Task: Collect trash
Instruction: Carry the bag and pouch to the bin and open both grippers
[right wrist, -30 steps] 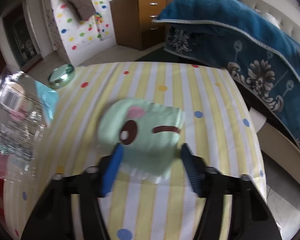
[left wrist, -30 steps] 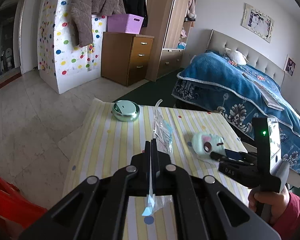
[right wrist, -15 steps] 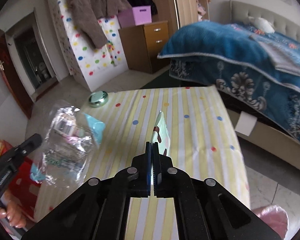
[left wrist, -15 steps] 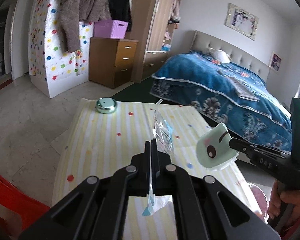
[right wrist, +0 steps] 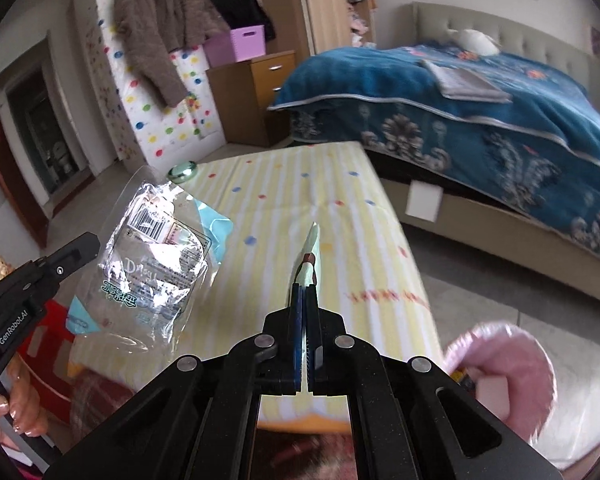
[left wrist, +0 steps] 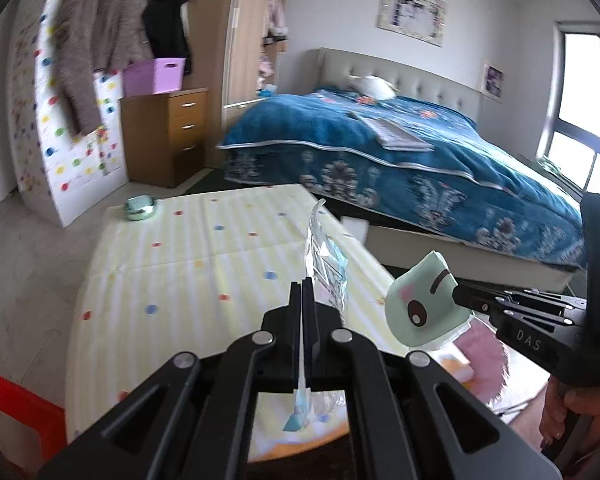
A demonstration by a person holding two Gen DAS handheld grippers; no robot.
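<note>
Left wrist view: left gripper (left wrist: 302,280) pinches a clear crinkled plastic wrapper (left wrist: 325,268) above the yellow-striped, dotted tablecloth (left wrist: 188,264); a blue-quilted bed (left wrist: 400,160) lies behind.

Right wrist view: right gripper (right wrist: 305,292) pinches a flat mint-green cartoon-face packet (right wrist: 309,256) over that cloth, a pink-lined bin (right wrist: 500,364) lower right.

A thin pale-green wrapper (right wrist: 309,254) is clamped edge-on between the closed jaws of the right gripper (right wrist: 305,292), above the striped table (right wrist: 340,216). At left, a clear plastic bag (right wrist: 156,264) is held by the left gripper (right wrist: 80,246). A pink blurred shape (right wrist: 504,364), possibly a bin, is seen lower right.
</note>
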